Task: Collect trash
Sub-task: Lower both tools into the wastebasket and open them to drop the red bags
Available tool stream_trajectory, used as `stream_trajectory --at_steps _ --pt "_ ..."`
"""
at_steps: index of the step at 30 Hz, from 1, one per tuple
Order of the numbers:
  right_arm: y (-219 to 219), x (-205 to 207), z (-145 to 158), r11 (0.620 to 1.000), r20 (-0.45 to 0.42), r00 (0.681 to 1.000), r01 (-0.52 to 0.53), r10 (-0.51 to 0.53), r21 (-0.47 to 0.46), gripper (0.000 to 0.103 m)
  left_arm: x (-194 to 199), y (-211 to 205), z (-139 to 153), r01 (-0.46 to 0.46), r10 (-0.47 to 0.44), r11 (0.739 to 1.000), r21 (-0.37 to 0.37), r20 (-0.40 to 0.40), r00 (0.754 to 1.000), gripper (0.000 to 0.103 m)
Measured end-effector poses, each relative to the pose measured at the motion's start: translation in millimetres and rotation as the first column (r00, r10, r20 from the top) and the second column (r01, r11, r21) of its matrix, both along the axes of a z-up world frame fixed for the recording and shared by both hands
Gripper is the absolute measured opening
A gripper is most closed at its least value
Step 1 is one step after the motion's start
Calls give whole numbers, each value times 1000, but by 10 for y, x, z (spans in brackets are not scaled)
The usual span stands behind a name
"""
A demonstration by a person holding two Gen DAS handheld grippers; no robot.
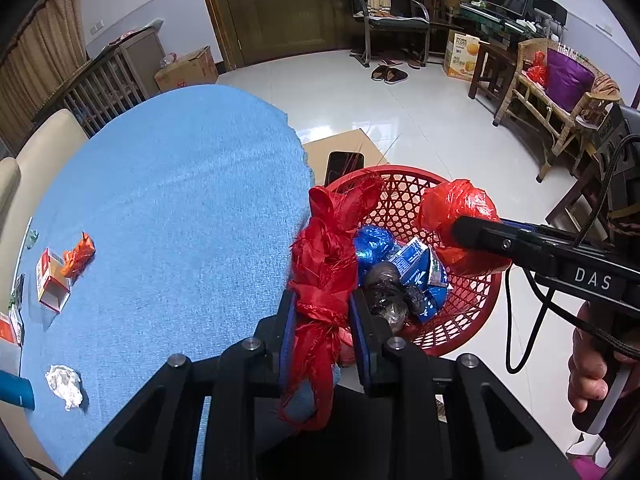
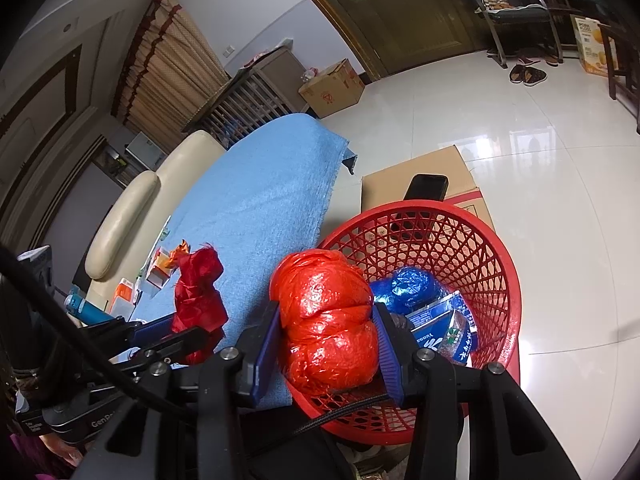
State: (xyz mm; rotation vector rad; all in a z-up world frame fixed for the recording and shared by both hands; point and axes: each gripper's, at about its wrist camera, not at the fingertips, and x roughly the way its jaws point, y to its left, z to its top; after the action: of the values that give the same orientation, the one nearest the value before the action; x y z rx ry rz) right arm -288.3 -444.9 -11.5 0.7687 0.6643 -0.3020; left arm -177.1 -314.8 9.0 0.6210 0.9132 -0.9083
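Observation:
My left gripper point(image 1: 323, 304) is shut on a frayed red ribbon bundle point(image 1: 326, 256), held at the table edge beside the red mesh basket point(image 1: 476, 304). My right gripper point(image 2: 326, 334) is shut on a crumpled red plastic bag ball point(image 2: 326, 316), held over the basket's point(image 2: 496, 256) near rim; it also shows in the left wrist view point(image 1: 460, 216). The ribbon bundle shows in the right wrist view point(image 2: 200, 292). In the basket lie a blue foil wad point(image 1: 372, 242), a blue carton point(image 1: 416, 264) and a dark wad point(image 1: 386, 288).
On the blue tablecloth point(image 1: 180, 200) lie an orange wrapper point(image 1: 78, 256) on a small open box point(image 1: 52, 280) and a white paper wad point(image 1: 66, 386). A cardboard box point(image 2: 416, 176) with a black phone point(image 2: 428, 188) stands behind the basket. Chairs and furniture line the far walls.

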Motion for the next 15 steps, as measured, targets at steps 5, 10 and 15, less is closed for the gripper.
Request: stream_trajectory --at_steps 5,10,15 --pt "-6 -19 22 1000 5 1000 2 -2 -3 48 1 -18 76 1 -1 1000 -18 9 1000 27" --pt "-49 -77 72 1000 20 1000 12 -12 -5 48 -58 -43 157 14 -13 999 -40 21 1000 27" --pt "-84 -122 93 1000 28 999 24 -24 -5 48 -111 -109 181 40 -39 999 -37 34 999 28"
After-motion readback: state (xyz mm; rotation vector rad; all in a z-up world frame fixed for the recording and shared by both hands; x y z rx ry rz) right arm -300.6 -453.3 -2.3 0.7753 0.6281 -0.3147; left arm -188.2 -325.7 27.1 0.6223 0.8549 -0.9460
